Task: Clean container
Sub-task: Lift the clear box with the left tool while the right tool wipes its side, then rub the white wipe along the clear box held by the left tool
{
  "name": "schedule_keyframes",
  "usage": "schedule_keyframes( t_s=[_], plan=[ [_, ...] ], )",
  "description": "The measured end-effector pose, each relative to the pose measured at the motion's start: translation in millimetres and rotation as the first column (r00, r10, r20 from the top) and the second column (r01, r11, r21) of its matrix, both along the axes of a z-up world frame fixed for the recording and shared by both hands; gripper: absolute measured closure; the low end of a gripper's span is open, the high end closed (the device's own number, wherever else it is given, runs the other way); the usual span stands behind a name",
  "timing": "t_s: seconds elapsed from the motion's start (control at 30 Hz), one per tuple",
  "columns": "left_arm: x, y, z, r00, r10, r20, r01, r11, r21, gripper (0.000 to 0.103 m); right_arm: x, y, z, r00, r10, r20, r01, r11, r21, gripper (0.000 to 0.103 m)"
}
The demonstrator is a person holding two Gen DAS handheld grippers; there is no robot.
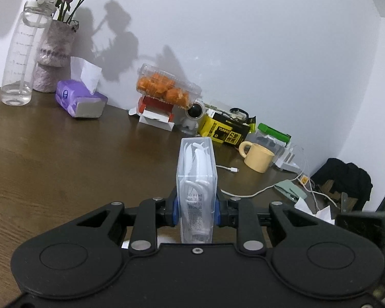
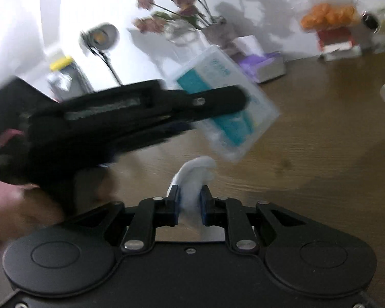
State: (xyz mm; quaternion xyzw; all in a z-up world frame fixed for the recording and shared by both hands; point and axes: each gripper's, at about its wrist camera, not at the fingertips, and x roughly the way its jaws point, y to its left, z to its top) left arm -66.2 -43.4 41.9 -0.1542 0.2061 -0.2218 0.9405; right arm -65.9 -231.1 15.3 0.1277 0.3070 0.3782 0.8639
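Observation:
My left gripper (image 1: 196, 206) is shut on a clear plastic container (image 1: 197, 177) with white floss picks inside, held edge-up above the brown table (image 1: 64, 159). In the right wrist view the same container (image 2: 228, 102) shows its teal label, tilted, clamped in the black left gripper (image 2: 233, 100). My right gripper (image 2: 190, 200) is shut on a wad of white tissue (image 2: 195, 177), just below the container and apart from it. This view is blurred by motion.
Along the wall stand a water bottle (image 1: 20, 56), a vase of dried roses (image 1: 54, 54), a purple tissue pack (image 1: 79, 100), a tub of oranges (image 1: 166, 87), a yellow box (image 1: 223, 129) and a yellow mug (image 1: 258, 155). White cables (image 1: 256, 192) lie at right.

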Motion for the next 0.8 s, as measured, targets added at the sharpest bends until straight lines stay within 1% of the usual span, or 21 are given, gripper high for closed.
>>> schedule_keyframes(
  t_s=[0.07, 0.13, 0.17, 0.2, 0.23, 0.27, 0.3, 0.37, 0.4, 0.47, 0.53, 0.6, 0.63, 0.67, 0.73, 0.8],
  plan=[
    [-1, 0, 1, 1.0, -0.002, 0.002, 0.002, 1.0, 0.003, 0.078, 15, -17, -4, 0.991, -0.129, -0.022, 0.128, 0.99, -0.058, 0.086],
    [-1, -3, 1, 1.0, -0.01, 0.003, 0.01, 1.0, 0.008, 0.078, 26, -38, 0, 0.973, -0.23, -0.024, 0.229, 0.973, -0.036, 0.086],
    [-1, -5, 1, 1.0, -0.015, 0.006, 0.015, 1.0, 0.012, 0.078, 29, -46, 5, 0.967, -0.256, -0.015, 0.256, 0.967, -0.002, 0.086],
    [-2, -6, 1, 1.0, -0.02, 0.01, 0.02, 1.0, 0.015, 0.078, 29, -52, 11, 0.966, -0.26, 0.008, 0.259, 0.965, 0.044, 0.087],
    [-3, -6, 2, 1.0, -0.025, 0.013, 0.025, 1.0, 0.019, 0.078, 28, -54, 18, 0.962, -0.27, 0.037, 0.268, 0.962, 0.059, 0.086],
    [-4, -7, 2, 0.999, -0.031, 0.014, 0.031, 0.999, 0.022, 0.078, 25, -54, 26, 0.955, -0.282, 0.093, 0.278, 0.959, 0.051, 0.086],
    [-5, -9, 0, 0.999, -0.036, 0.014, 0.036, 0.999, 0.03, 0.078, 23, -55, 30, 0.952, -0.276, 0.131, 0.271, 0.961, 0.061, 0.086],
    [-6, -10, -3, 0.999, -0.031, 0.012, 0.03, 0.998, 0.05, 0.078, 24, -60, 37, 0.947, -0.283, 0.154, 0.271, 0.958, 0.097, 0.086],
    [-6, -10, -4, 1.0, -0.024, 0.01, 0.023, 0.998, 0.054, 0.078, 27, -61, 40, 0.949, -0.273, 0.157, 0.258, 0.96, 0.11, 0.086],
    [-3, -6, -4, 1.0, 0.003, 0.005, -0.003, 0.999, 0.041, 0.078, 26, -58, 46, 0.962, -0.211, 0.171, 0.191, 0.973, 0.127, 0.086],
    [0, 0, 0, 1.0, 0.03, 0.006, -0.031, 0.999, 0.018, 0.078, 20, -52, 46, 0.963, -0.186, 0.197, 0.173, 0.981, 0.085, 0.086],
    [2, 4, 6, 0.998, 0.053, 0.02, -0.053, 0.999, 0.005, 0.078, 19, -50, 35, 0.955, -0.228, 0.191, 0.232, 0.973, 0.002, 0.086],
    [3, 5, 8, 0.998, 0.058, 0.026, -0.058, 0.998, 0.001, 0.078, 22, -53, 25, 0.956, -0.254, 0.149, 0.26, 0.966, -0.017, 0.086],
    [4, 5, 10, 0.998, 0.061, 0.03, -0.061, 0.998, -0.002, 0.078, 21, -53, 21, 0.961, -0.253, 0.108, 0.256, 0.967, -0.013, 0.086],
    [5, 3, 10, 0.998, 0.058, 0.028, -0.058, 0.998, -0.004, 0.078, 12, -42, 13, 0.982, -0.175, 0.075, 0.173, 0.984, 0.032, 0.086],
    [6, 0, 8, 0.998, 0.051, 0.02, -0.051, 0.999, -0.004, 0.078, -5, -13, 12, 0.995, -0.048, 0.082, 0.045, 0.998, 0.039, 0.086]
  ],
)
